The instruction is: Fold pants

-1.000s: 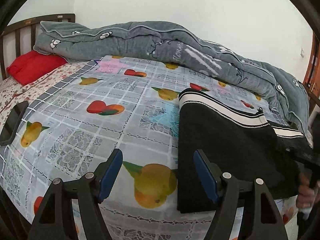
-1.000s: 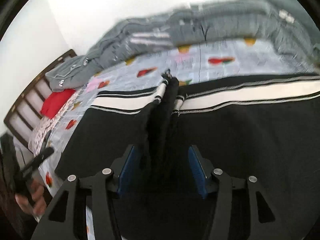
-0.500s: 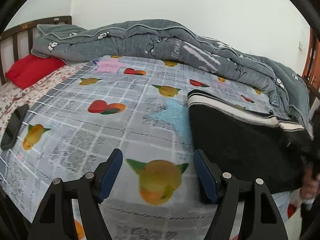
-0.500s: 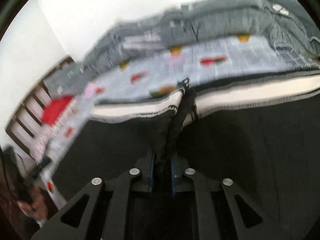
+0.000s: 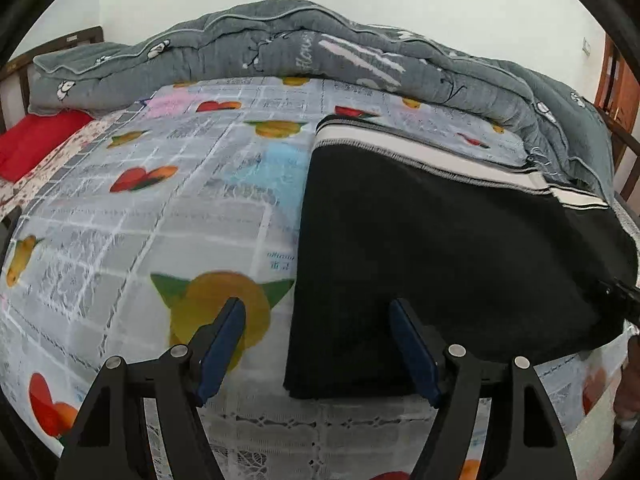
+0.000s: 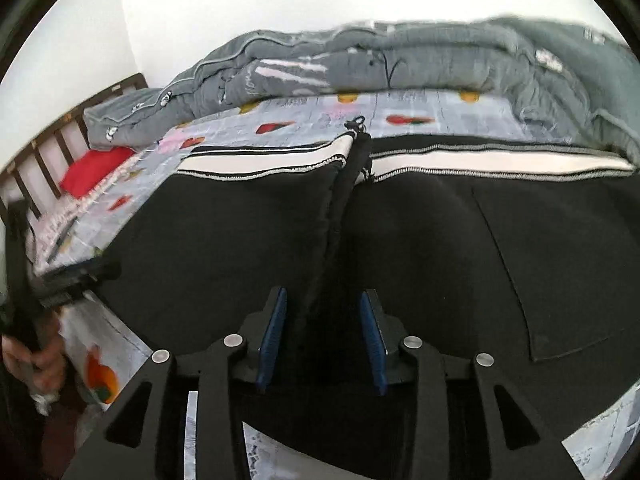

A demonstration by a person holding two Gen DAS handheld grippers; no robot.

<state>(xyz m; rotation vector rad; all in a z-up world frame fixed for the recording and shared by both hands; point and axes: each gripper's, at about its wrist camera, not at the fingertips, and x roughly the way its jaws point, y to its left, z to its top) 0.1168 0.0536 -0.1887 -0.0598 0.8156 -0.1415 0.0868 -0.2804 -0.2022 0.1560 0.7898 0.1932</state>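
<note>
The right gripper [image 6: 323, 338], clamped on the pants' [image 6: 420, 248] centre ridge half a second ago, has reopened and now straddles it without pinching. The left gripper [image 5: 318, 344] hangs wide open and empty, its 3 o'clock finger over the pants' [image 5: 440, 248] near corner on the bed [image 5: 160, 220]. The fold is probably set, so regrasping comes next.

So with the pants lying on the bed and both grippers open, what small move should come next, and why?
Probably ease the left gripper forward and shut it on the near left edge of the black pants. Its open jaws straddle that edge. The right gripper, also open, straddles a raised ridge of cloth. The pants lie flat on the fruit-print sheet.
</note>
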